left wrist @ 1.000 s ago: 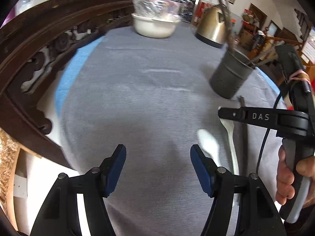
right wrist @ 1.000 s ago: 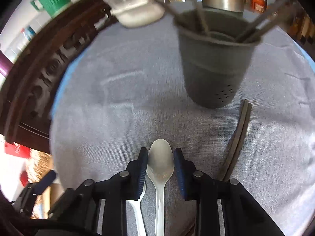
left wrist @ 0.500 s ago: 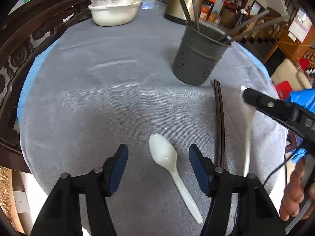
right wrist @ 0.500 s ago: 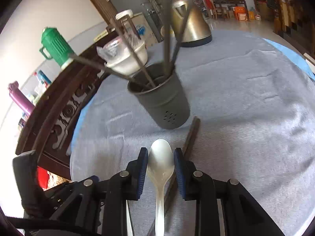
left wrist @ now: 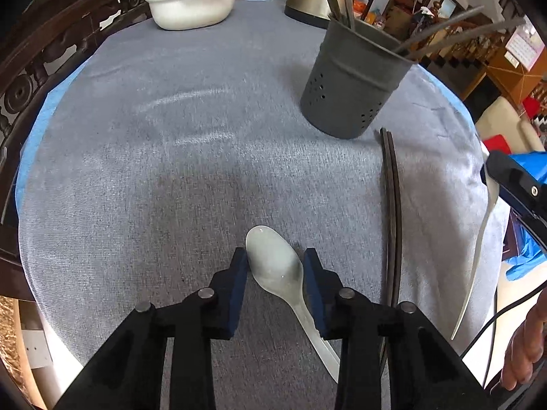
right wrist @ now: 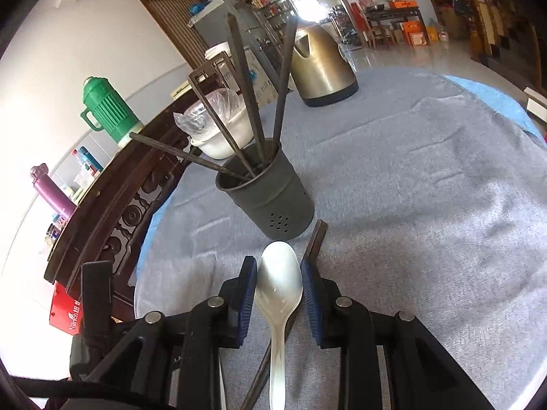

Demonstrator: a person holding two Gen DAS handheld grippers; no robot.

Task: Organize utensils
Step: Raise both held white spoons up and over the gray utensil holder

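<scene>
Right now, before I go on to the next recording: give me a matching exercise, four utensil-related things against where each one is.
Things:
1. right gripper's white spoon
2. left gripper's white spoon
3. loose pair of dark chopsticks
4. other dark chopsticks

Places:
A. standing in the grey utensil holder
B. lying on the grey tablecloth between closed-in pads
C. flat on the cloth beside the holder
D. lifted off the table, held

Pairs: 1-D, 2-B, 3-C, 4-A

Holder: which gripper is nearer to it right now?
Right. The right gripper, shut on a raised spoon, points at the holder just ahead. The left gripper, closed on the other spoon on the cloth, sits farther back.
</scene>
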